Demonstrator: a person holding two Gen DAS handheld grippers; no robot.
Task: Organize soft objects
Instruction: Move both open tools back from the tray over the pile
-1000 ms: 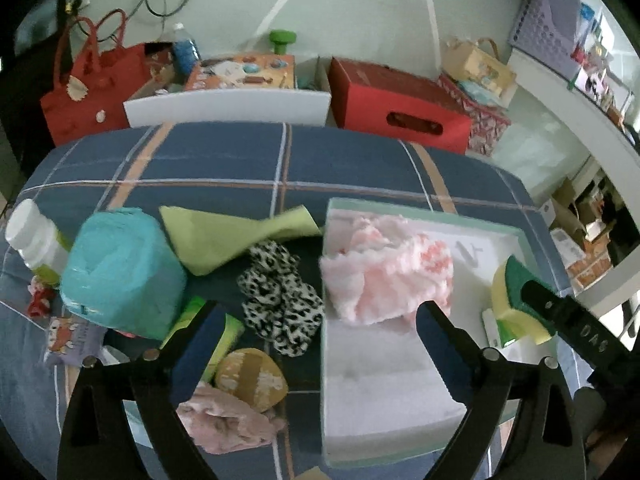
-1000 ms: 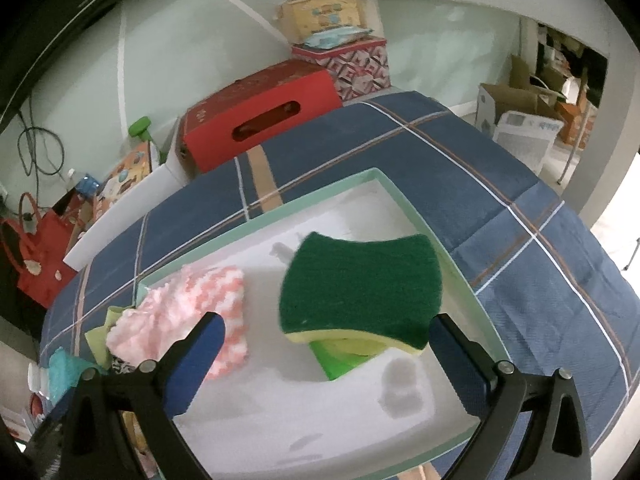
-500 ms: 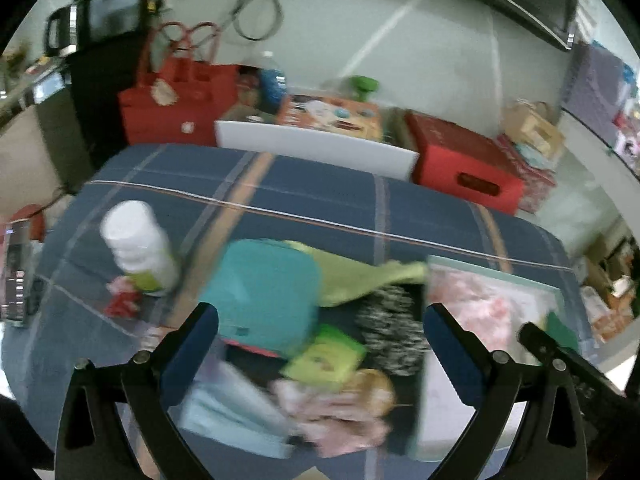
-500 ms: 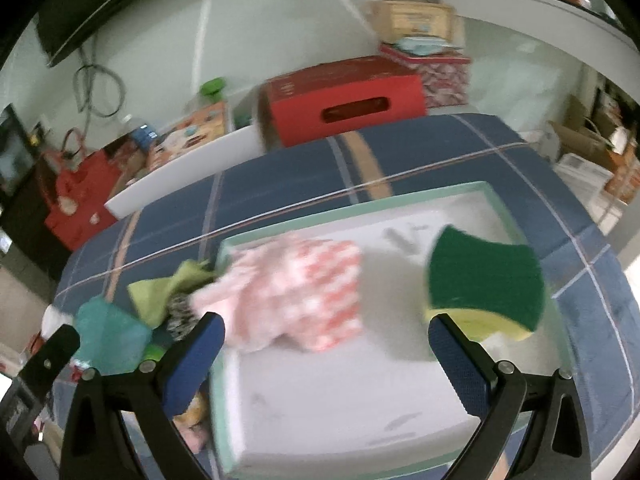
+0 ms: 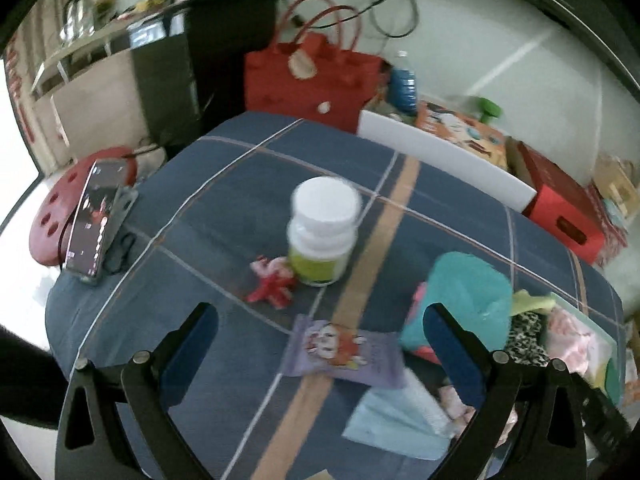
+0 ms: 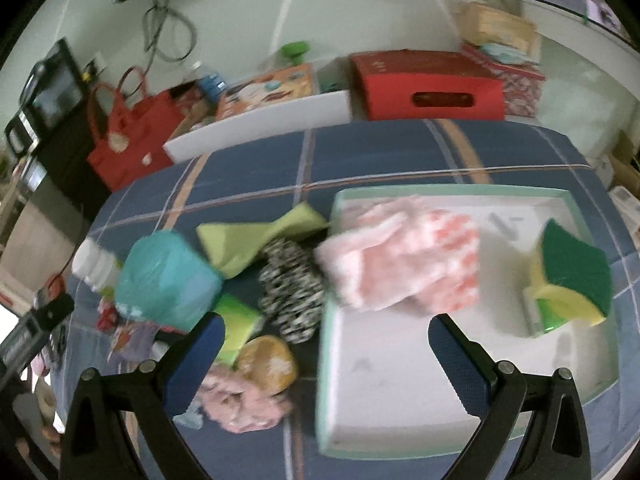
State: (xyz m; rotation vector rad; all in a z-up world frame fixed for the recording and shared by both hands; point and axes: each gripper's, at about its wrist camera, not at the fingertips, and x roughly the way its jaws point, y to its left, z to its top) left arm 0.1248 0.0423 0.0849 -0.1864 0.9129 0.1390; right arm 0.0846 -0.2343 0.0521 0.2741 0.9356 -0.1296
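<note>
A white tray with a mint rim holds a pink-and-white cloth and a green-and-yellow sponge. Left of it lie a leopard-print scrunchie, a lime cloth, a teal bundle, a pink fabric piece and a tan round item. My right gripper is open above the tray's left edge. My left gripper is open and empty over a purple packet, left of the teal bundle.
A white-capped bottle and a small red-and-pink toy stand mid-table. A light blue cloth lies near the front. A phone rests at the left edge. A red bag and red box sit behind.
My left gripper has swung left, from the tray and soft pile to the bottle and packet. My right gripper has swung left, from the sponge to the tray's left edge.
</note>
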